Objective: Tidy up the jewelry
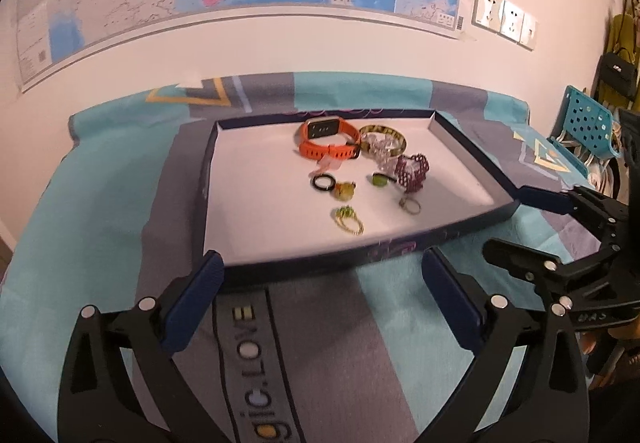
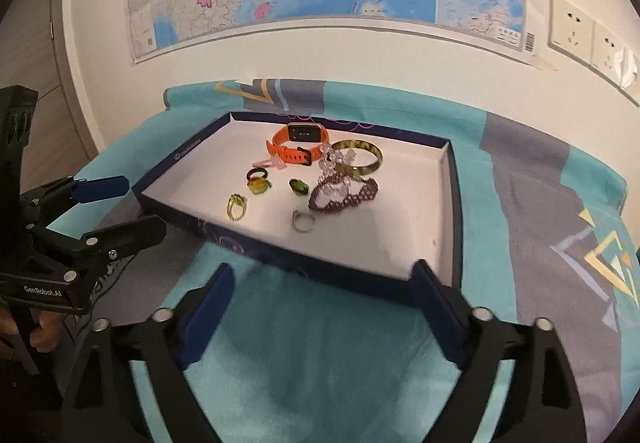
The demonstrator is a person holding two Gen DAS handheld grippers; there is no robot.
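A: Here, both tools hang just short of the near wall of a shallow tray (image 1: pixel 208 179) on a cloth-covered desk (image 1: pixel 100 203). The left hand-held gripper (image 1: pixel 320 303) has its blue pads spread wide, with nothing between them. Farther right, the right hand-held gripper (image 2: pixel 324 311) is just as wide apart and just as empty.

B: And the jewelry?

A: All inside the tray, toward its far half. From the left: a black ring (image 1: pixel 322 182), an amber ring (image 1: pixel 345 190), a gold ring with a green stone (image 1: pixel 347 219), an orange watch (image 1: pixel 326 141), a green stone (image 1: pixel 379 179), a silver ring (image 1: pixel 410 205), a yellow-green bangle (image 1: pixel 383 139) and a purple beaded bracelet (image 1: pixel 412 173).

B: What step is this?

A: By my reading, a pause between picks: nothing is held. The next move likely calls for narrowing one pair of pads onto a single small ring, which lies flat and could slip.

B: Anything unclear?

A: A clear beaded piece (image 2: pixel 340 167) tangles with the bangle and the bracelet; where each ends is hard to tell. A pink bit beside the watch is too blurred to name. The person shows only as fingers at the frame edge.
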